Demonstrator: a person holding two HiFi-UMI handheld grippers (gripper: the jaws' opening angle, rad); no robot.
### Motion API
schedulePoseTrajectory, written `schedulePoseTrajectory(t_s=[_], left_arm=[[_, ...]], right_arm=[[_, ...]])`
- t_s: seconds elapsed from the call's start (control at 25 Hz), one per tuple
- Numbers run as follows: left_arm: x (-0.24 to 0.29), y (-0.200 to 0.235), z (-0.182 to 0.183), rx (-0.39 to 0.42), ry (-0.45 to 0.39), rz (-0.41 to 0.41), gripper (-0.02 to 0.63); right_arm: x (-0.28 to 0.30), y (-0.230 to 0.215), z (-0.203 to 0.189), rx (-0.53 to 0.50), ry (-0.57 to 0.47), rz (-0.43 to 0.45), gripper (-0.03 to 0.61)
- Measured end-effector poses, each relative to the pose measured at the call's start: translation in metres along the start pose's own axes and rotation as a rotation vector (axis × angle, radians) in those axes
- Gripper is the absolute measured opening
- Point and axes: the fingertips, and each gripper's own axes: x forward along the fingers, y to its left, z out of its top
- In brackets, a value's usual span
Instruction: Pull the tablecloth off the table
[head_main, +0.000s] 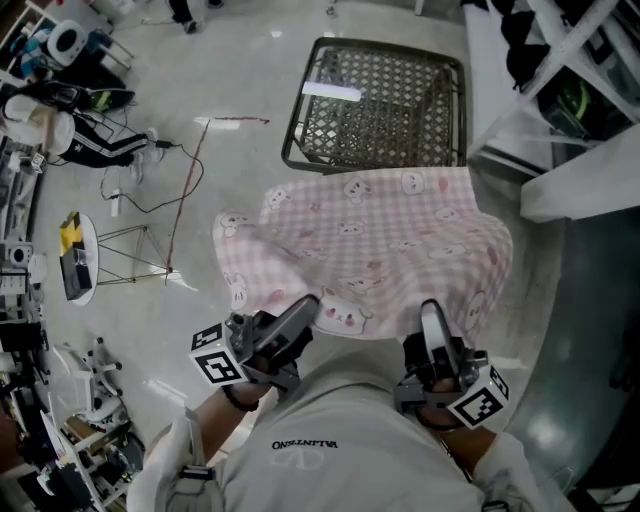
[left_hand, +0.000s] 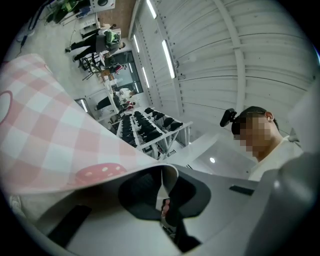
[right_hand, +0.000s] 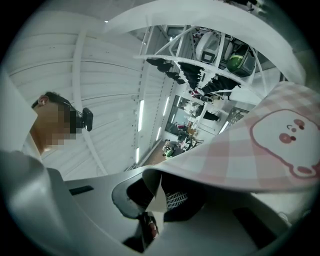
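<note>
rumpled pink-checked tablecloth (head_main: 380, 250) — left gripper (head_main: 303, 308) and right gripper (head_main: 432, 312) jaws clamped on its edge.

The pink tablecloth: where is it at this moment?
In the head view the tablecloth is spread in the middle, its near edge pinched by the left gripper and the right gripper, with the dark mesh table just beyond it.

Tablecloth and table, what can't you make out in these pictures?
- The table: in the head view the tablecloth drapes over everything beneath it, so no top or legs show.
- The tablecloth's far edge: in the left and right gripper views it runs out of the frame.
- The floor clutter: in the head view it is too small and cropped by the left edge.
</note>
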Motion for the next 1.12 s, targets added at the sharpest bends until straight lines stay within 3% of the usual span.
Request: schedulePoseTrajectory(t_s=[0.16, 0.76, 1.12], left_arm=[[0.003, 0.0, 0.002, 0.016, 0.003, -0.008, 0.012], [0.005, 0.028, -0.01, -0.055, -0.004, 0.011, 0.011], [0.01, 0.05, -0.003, -0.085, -0.007, 0.028, 0.005]], right_arm=[[0.001, 0.002, 0.001, -0.008, -0.009, 0.012, 0.025], [0.002, -0.042, -0.018, 0.093, 0.019, -0.088, 0.031], [0.016, -0.055, -0.014, 0.071, 0.028, -0.118, 0.026]])
